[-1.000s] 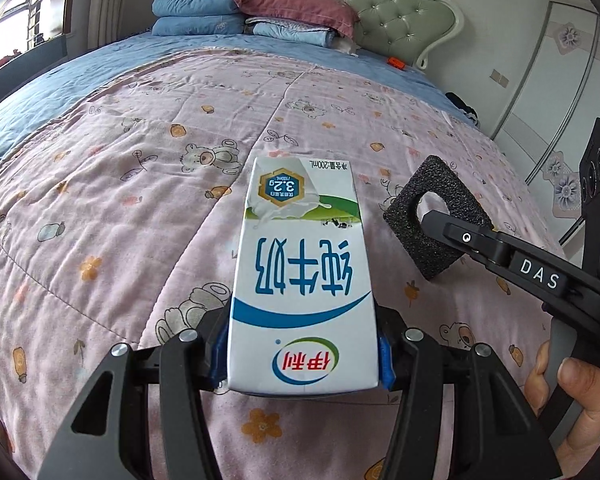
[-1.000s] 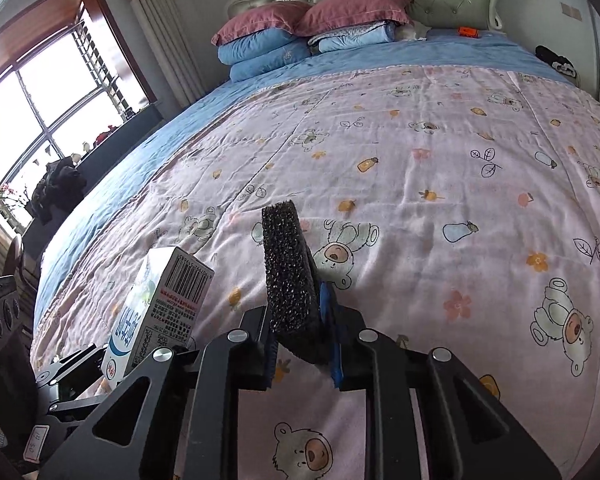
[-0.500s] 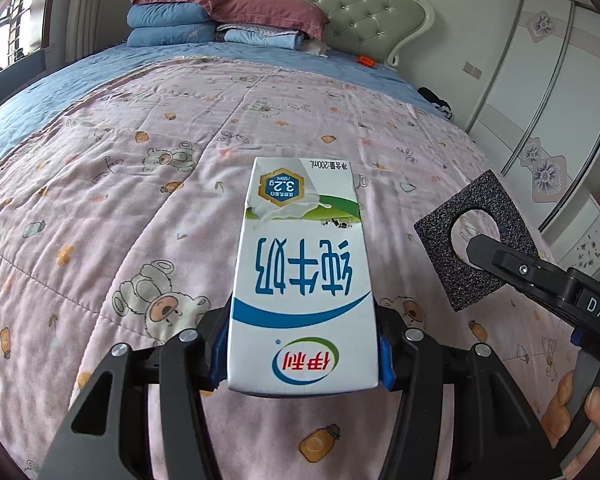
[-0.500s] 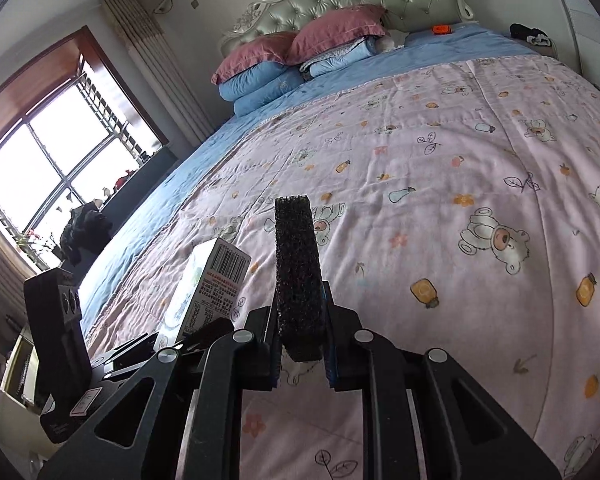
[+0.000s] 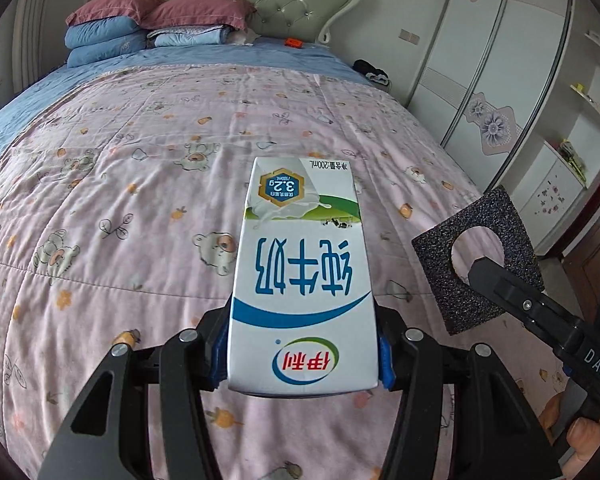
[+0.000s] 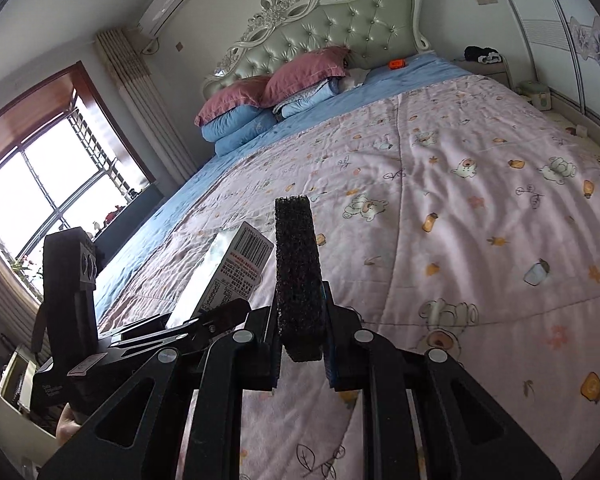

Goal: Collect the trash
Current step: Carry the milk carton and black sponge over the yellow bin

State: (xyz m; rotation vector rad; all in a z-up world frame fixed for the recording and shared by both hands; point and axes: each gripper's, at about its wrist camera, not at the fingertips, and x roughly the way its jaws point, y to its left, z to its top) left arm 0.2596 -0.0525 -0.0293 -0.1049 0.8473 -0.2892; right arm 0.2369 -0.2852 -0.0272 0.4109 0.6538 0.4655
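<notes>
Right now my left gripper (image 5: pixel 303 354) is clamped on the sides of a white milk carton (image 5: pixel 303 280), held above the pink quilt (image 5: pixel 140 200). My right gripper (image 6: pixel 300 344) is pinched nearly closed on a black foam square (image 6: pixel 298 276), edge-on, just beside the carton.

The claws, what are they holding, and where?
Left claw grips the milk carton by its sides near one end; right claw pinches the black foam square by its edge.
</notes>
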